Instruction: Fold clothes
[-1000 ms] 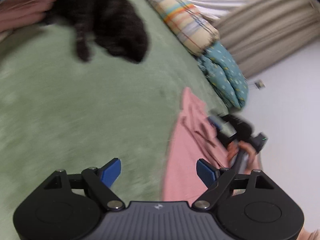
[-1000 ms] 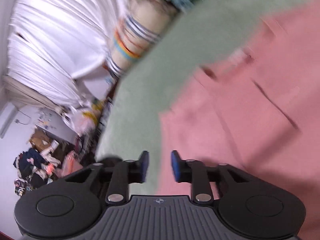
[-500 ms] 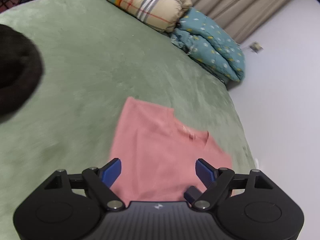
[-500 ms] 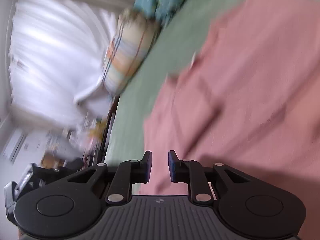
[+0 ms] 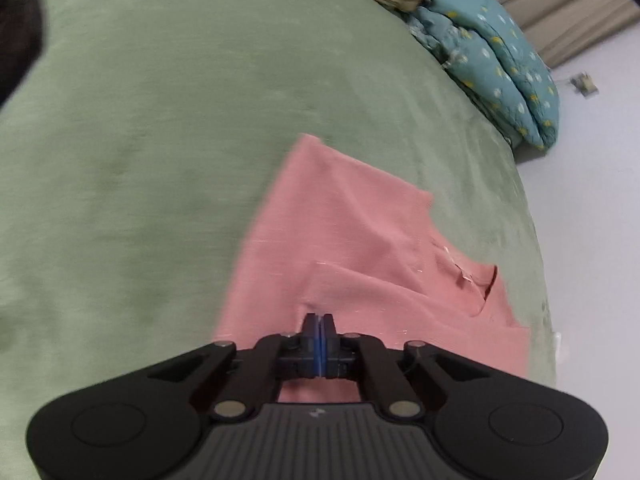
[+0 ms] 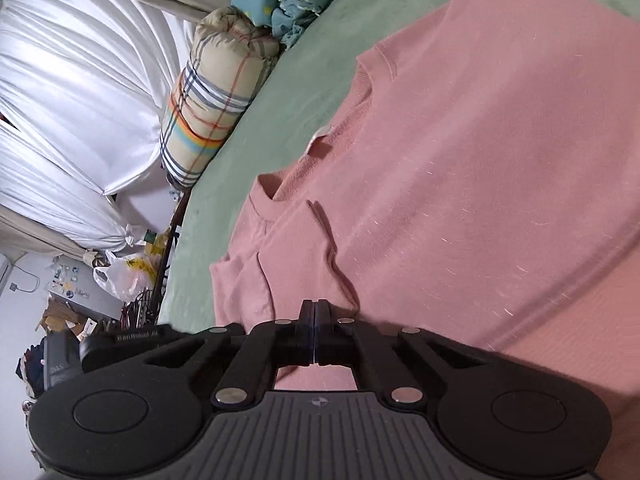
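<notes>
Garment: pink sweatshirt [image 5: 352, 240] lay spread on the bed; in my left wrist view it filled the lower centre and lower right of the frame, in my right wrist view it covered most of the right half.
Neckline: in the right view the ribbed collar [image 6: 320, 148] sat left of centre, with a pale label just inside it; a short fold of cloth ran down from it toward my fingers.
Left fingers [image 5: 318, 326]: I had just been closing them, and the blue pads met with only a thin line between them, tips pressed into a raised pucker of pink cloth at the lower centre of the frame. I was pinching the sweatshirt there.
Right fingers [image 6: 315, 312]: closed together at the lower centre of the right view, tips set against a ridge of the sweatshirt below the collar; I could not tell from this angle whether cloth was truly caught between the pads.
Bed: green bedspread [image 5: 160, 140] took up the left and upper part of the left view, blurred along the left edge.
Bedding: teal patterned quilt [image 5: 496, 56] lay folded at the upper right of the left view, with a plaid rolled quilt [image 6: 216, 92] just beside it.
Background: white draped curtain [image 6: 80, 92] filled the upper left of the right view; a plastic bag [image 6: 120, 276] and clutter sat below it at the left edge.
</notes>
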The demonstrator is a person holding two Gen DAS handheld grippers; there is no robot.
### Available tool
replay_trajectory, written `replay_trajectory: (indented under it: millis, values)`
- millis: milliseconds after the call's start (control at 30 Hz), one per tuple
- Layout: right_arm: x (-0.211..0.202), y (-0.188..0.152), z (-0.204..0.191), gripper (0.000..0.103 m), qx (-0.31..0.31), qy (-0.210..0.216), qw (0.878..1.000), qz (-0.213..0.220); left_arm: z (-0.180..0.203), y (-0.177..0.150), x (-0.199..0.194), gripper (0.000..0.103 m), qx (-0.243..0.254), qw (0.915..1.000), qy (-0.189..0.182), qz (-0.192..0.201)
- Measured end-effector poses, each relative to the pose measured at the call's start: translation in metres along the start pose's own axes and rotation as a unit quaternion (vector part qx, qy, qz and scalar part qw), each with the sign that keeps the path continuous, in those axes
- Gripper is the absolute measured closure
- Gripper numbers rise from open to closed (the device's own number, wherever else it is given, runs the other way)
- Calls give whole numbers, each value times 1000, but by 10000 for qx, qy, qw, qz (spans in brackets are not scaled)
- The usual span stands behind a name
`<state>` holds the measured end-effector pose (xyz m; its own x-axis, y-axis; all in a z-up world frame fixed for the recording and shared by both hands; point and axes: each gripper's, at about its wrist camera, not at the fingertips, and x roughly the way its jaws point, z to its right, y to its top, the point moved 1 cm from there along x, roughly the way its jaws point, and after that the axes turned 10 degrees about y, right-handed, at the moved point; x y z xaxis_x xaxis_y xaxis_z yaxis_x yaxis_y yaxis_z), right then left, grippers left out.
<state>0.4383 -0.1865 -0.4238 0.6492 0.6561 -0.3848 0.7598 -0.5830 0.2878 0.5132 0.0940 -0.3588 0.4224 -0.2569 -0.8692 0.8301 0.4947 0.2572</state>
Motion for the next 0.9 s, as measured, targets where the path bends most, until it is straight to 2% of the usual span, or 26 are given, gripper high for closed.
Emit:
replay_trajectory:
  millis: [33,67,100,167,200,233,300,333,367,400,467,567,600,633,667,733,833,900]
  values:
    - [-5,0,-2,97,39,-35,10000,-8,-2,-6,-16,74,120,9997,89,174]
    - [-9,-1,-4,85,3,-52,10000,51,0,-7,-21,60,151,9996,58,230]
    - [-16,-4,-7,75,-75,15,9999,143,2,-16,-36,54,240,9988,-108,408]
    - [-28,-16,-10,74,-121,326,9990,274,10,-32,-51,45,410,9962,-465,612]
    - [-27,-20,-9,74,-38,372,9989,280,17,-44,-53,45,579,9946,-619,600]
    - [-26,-27,-5,74,196,410,9987,246,21,-55,-48,45,736,9947,-522,499]
    - [-31,-38,7,82,532,407,9975,207,17,-69,-34,49,733,9969,-155,229]
    - [-35,-42,11,86,624,396,9971,206,5,-77,-31,61,712,9971,-158,223]
    - [-44,-46,15,88,650,356,9971,193,0,-80,-32,67,718,9968,-201,277]
    - [-55,-48,19,89,621,302,9975,154,-16,-82,-38,82,533,9982,-190,211]
    - [-76,-51,28,89,573,261,9980,44,-44,-89,-47,87,146,9998,-126,48]
    - [-112,-52,39,87,591,293,9978,28,-64,-94,-58,86,-45,9998,-216,24]
    - [-125,-51,42,78,635,308,9975,100,-69,-101,-68,83,-65,9998,-176,56]
    - [-144,-47,45,70,685,363,9965,299,-68,-108,-78,70,-49,9997,-124,181]
    - [-157,-41,47,69,700,417,9954,495,-65,-109,-81,51,-29,9996,-126,239]
    - [-177,-22,50,69,676,255,9934,894,-46,-120,-101,35,320,9970,-282,645]
    - [-184,9,56,69,821,-116,9889,1231,-13,-128,-100,34,822,9937,-369,668]
    - [-179,28,62,69,932,-368,9858,1348,1,-127,-85,34,863,9942,-270,583]
